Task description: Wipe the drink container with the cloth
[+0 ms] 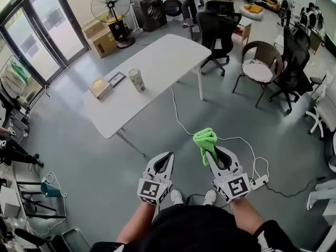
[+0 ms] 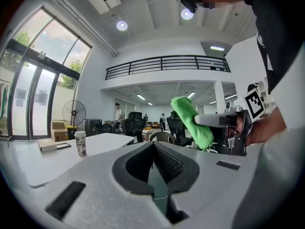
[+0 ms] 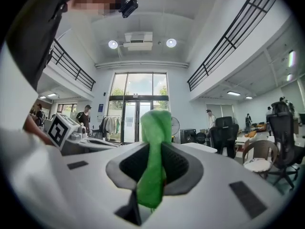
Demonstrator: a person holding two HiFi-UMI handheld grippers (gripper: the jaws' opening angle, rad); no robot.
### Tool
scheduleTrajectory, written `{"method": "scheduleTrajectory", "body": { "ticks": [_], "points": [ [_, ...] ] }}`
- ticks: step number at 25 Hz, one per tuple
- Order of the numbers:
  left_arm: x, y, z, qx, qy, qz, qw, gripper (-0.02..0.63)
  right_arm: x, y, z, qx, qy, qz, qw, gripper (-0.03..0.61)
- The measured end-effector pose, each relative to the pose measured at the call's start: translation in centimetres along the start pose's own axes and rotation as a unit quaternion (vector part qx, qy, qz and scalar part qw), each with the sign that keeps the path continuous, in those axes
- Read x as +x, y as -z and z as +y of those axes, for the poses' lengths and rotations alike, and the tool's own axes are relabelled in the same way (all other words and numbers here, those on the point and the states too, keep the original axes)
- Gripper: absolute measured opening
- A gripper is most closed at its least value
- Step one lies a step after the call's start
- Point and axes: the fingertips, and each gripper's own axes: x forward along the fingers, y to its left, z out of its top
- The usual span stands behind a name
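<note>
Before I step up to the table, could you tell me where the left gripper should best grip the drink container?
Probably its mid-body, from the side. The drink container stands upright with a lid on top, so level jaws across its round wall suit it. Come over the bare table side, away from the box. The left gripper is shut; open it first.

1. The cup stands on the table, well ahead of the left gripper and the right gripper.
2. The box lies on the table, left of the cup.
3. The cloth sits between the right gripper's jaws.
4. The power strip lies on the floor, right of that gripper.
</note>
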Motion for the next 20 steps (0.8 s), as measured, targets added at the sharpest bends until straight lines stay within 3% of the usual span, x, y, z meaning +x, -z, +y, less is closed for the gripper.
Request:
{"method": "scheduleTrajectory", "body": {
  "ticks": [12, 20],
  "points": [
    [-2.7, 0.8, 6.7, 0.017, 0.014, -0.003, 0.9998, 0.009, 5.2, 0.8, 3.6, -0.005, 0.037, 0.006, 0.999, 0.084],
    [-1.7, 1.3, 8.6, 0.014, 0.025, -0.004, 0.9996, 0.009, 8.2, 2.6, 3.9, -0.009, 0.050, 0.028, 0.998, 0.084]
  ]
}}
